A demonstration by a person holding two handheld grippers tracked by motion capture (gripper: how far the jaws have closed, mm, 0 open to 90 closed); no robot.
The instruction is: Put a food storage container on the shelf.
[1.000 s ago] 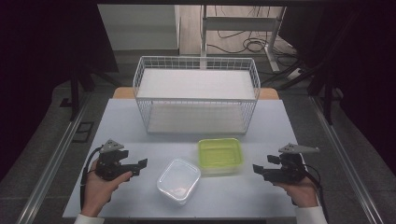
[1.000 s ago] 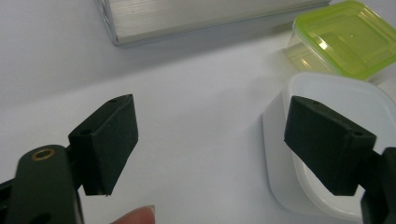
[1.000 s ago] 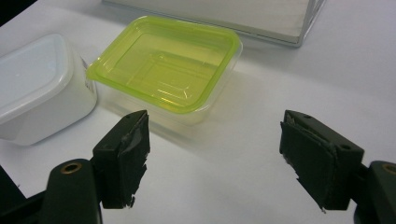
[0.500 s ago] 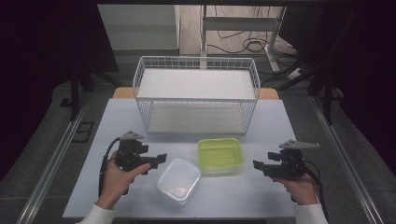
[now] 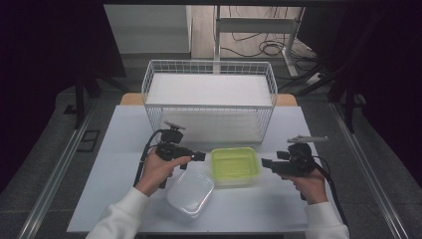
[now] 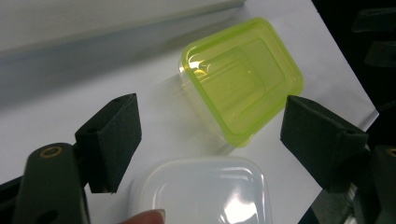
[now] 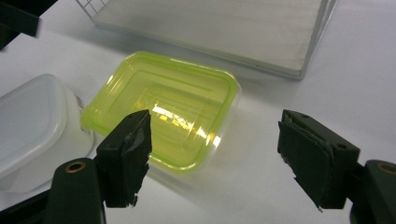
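bench (image 5: pixel 124 149): pale grey-white top, carrying a basket and two containers.
wire basket (image 5: pixel 209 69): white, at the far middle of the bench, with a flat white board lying inside it.
green container (image 5: pixel 235 166): translucent yellow-green, rectangular, just in front of the basket, between the two hand-held grippers.
clear container (image 5: pixel 190 193): frosted white with a lid on, nearer the person and left of the green one, close beside it; whether they touch cannot be told.
left hand-held gripper (image 5: pixel 199 157): held in the left hand (image 5: pixel 158 169) above the bench, just left of the green container and beyond the clear one; jaws spread wide with nothing between them. in the left gripper view the green container (image 6: pixel 243 79) and clear container (image 6: pixel 205 191) both sit in the gap ahead.
right hand-held gripper (image 5: pixel 265 163): held in the right hand (image 5: pixel 311 184), pointing left at the green container; jaws wide apart, empty, framing that container (image 7: pixel 163 116) in the right gripper view.
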